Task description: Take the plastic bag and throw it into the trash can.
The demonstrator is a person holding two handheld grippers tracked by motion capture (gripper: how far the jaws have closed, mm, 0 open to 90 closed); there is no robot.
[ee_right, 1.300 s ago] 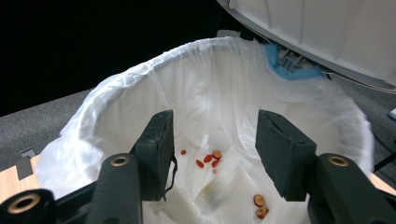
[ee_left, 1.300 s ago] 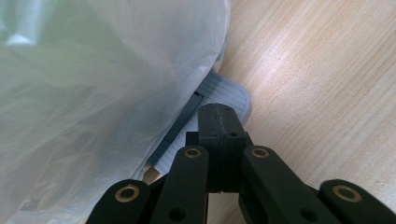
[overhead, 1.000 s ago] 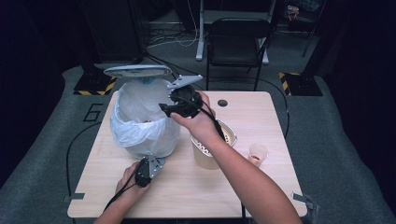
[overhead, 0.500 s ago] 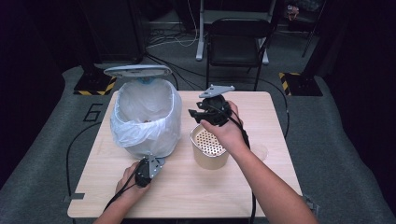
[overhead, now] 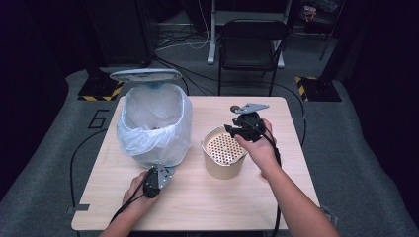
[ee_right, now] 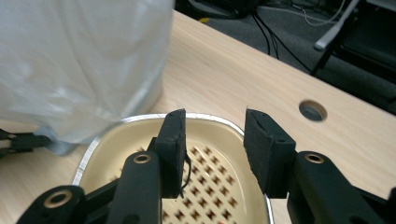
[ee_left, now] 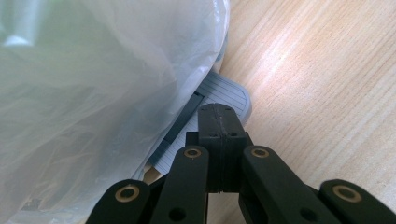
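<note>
- While my left gripper [overhead: 159, 178] presses its closed jaws on the bin's grey pedal [ee_left: 219, 95] at the lower left of the high view, my right gripper [overhead: 236, 130] hovers over the far rim of the cream container [overhead: 225, 157] — jaws partly apart after closing a little, nothing between them.
- First risk, as I judge it: if my left hand slips off the ridged pedal, the lid [overhead: 146, 74], now raised at the upper left, could drop onto the bag [overhead: 153, 126].
- Second risk: the right jaws straddle only air above the perforated insert [ee_right: 196, 198]; closing on the thin metal rim [ee_right: 140, 119] off-centre could tip the container or skid it toward the bin [overhead: 157, 148].
- Third: the loose plastic bag bulges close to the container, so a sideways lift may snag it.
- The container stands upright at frame centre, just right of the bin, mouth pointing straight up; its long axis runs vertically, the oval opening stretching roughly left to right in the high view.
</note>
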